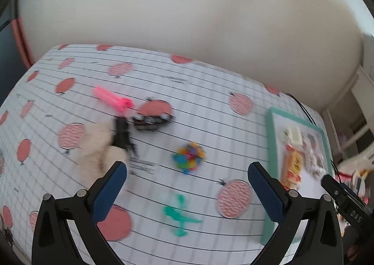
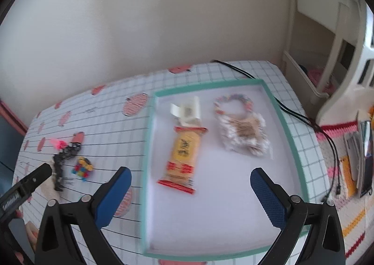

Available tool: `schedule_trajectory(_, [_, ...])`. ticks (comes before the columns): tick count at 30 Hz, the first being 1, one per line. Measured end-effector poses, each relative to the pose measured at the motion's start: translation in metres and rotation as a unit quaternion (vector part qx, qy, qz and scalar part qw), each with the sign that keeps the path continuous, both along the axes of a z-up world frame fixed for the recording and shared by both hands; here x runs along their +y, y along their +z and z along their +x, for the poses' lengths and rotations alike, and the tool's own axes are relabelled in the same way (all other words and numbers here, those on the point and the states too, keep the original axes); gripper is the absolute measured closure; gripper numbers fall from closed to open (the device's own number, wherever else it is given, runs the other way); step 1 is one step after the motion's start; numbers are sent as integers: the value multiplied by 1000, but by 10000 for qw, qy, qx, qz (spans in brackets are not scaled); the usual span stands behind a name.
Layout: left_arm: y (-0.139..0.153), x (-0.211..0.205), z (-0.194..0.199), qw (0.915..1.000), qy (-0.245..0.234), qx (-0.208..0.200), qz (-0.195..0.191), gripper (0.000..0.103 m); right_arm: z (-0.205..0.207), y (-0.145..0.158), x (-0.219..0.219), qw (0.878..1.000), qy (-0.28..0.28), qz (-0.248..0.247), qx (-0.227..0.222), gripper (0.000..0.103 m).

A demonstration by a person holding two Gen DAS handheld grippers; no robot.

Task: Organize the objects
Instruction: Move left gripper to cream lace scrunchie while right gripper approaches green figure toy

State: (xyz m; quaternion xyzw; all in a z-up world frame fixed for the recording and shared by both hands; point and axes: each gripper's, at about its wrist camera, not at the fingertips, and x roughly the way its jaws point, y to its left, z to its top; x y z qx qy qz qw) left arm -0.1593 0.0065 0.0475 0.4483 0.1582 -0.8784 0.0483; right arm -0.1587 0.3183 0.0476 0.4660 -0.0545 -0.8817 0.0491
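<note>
Both claws spread and empty above the checked tablecloth.

The left gripper [image 1: 187,185] hovers over the small multicoloured toy cluster [image 1: 189,157]; the right gripper [image 2: 190,191] hangs above the teal-rimmed white tray [image 2: 289,129]. Crowded neighbours and motion blur could cause a snagged pick.

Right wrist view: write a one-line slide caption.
Open right gripper hovers over a green-rimmed tray holding a snack packet.
</note>
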Motion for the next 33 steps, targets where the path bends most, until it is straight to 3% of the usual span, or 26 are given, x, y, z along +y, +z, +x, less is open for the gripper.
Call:
schedule_trajectory(7, [-7,-70,12,9971,749,-109,-39,0,2,4,-47,9984,545,-75,92,0])
schedule_trajectory(13, [-18,-110,20,9935,1114,-232,27,0,9,-2,-92,9947,1018,-171,-13,0])
schedule_trajectory(20, [-39,-130,20,9912,1171,-483,380,0,27,-20,-147,9863,1639,-112,-164,0])
schedule_trajectory(33, [-79,-121,6,9886,843,-1092,604,0,38,-71,-188,9744,2104,134,-784,0])
